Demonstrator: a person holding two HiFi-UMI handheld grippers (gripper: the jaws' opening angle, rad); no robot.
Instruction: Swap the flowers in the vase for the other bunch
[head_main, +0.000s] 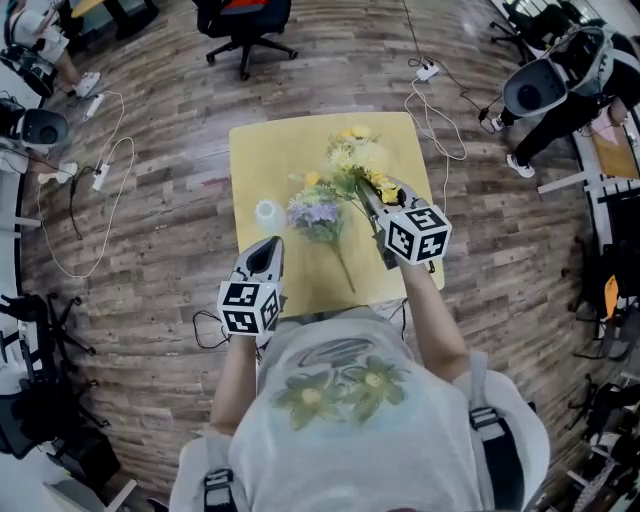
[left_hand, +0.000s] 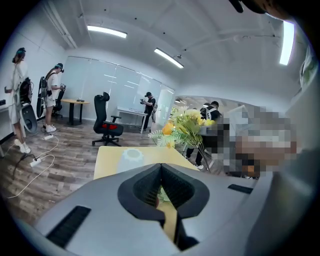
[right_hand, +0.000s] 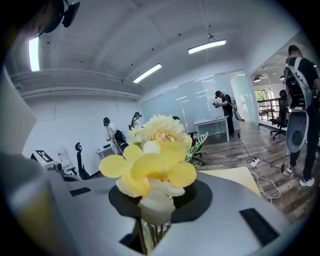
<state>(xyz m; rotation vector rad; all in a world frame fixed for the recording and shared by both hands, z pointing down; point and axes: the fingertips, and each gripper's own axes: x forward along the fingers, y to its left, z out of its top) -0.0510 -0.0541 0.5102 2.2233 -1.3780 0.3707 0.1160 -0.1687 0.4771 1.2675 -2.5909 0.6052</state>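
Right tongs (right_hand: 151, 231) clamped on stems of yellow bunch (right_hand: 152, 167), blooms held up over table (head_main: 262, 150). Left tongs (left_hand: 161, 170) closed tip to tip, nothing between them, hanging at near table edge. Vase (head_main: 266, 211) stands empty just ahead of my left tongs. Purple bunch (head_main: 317, 213) lies flat on table between vase and my right tongs. Judgement: swap roughly half done (vase emptied, nothing put in yet). Which bunch belongs in vase, cannot tell. Left to do: seat new bunch in vase.
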